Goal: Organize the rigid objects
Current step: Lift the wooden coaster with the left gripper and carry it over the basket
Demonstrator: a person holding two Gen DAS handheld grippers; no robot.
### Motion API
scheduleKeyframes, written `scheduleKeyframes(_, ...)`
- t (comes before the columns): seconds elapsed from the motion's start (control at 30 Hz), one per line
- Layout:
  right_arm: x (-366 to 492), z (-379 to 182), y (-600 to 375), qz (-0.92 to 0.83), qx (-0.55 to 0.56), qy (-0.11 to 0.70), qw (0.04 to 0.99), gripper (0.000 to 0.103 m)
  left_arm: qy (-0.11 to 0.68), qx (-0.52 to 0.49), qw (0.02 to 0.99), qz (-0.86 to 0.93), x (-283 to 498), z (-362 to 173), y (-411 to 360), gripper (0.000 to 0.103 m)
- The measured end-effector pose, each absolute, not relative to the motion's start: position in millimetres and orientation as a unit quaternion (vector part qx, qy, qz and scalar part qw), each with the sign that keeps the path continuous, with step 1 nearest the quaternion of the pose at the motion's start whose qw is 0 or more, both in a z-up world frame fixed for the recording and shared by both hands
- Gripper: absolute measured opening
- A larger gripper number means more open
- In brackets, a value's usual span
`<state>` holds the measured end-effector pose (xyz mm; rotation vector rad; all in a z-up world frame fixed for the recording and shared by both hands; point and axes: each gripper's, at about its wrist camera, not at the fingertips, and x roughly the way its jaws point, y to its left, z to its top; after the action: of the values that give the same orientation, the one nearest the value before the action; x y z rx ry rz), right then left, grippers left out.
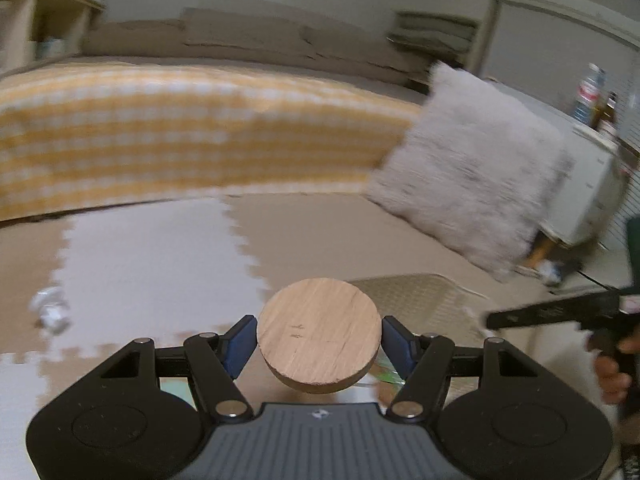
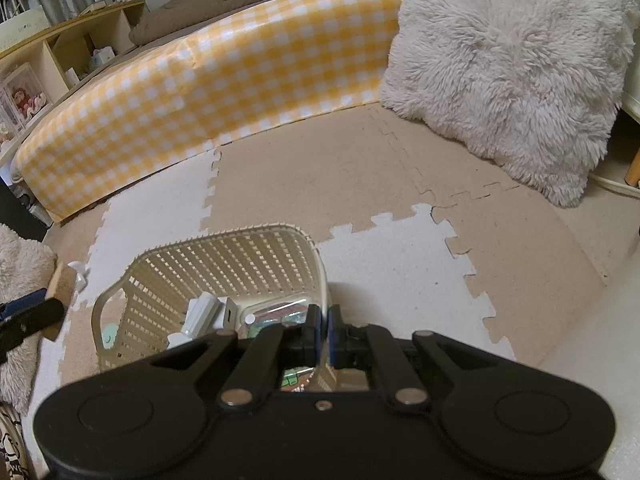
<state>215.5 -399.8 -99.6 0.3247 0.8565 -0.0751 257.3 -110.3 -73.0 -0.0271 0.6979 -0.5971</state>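
A round wooden disc (image 1: 320,340) hangs above the floor mats, gripped at its sides by the blue pads of my left gripper (image 1: 318,332). Just beyond it to the right is the cream slatted basket (image 1: 424,300). In the right wrist view the basket (image 2: 240,236) stands on the mats and holds white plastic pieces (image 2: 200,312) and a colourful packet (image 2: 280,316). My right gripper (image 2: 324,320) is shut, with the basket's near right wall running between its fingers. The left gripper (image 2: 28,312) and the disc's edge (image 2: 62,292) show at that view's left edge.
A fluffy white pillow (image 2: 508,68) leans at the right. A bed with a yellow checked side (image 2: 208,92) lies behind the beige and white puzzle mats (image 2: 380,168). A crumpled white thing (image 1: 50,308) lies at the left. A person's hand (image 1: 612,364) holds the right gripper's handle.
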Motion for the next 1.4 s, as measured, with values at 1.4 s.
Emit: scheduleKeyframes(1.4, 215, -101, -404, -0.030, 0.167, 0.413, 0.895, 0.004, 0.484, -0.021, 0.834, -0.263, 310, -146, -257, 0.077)
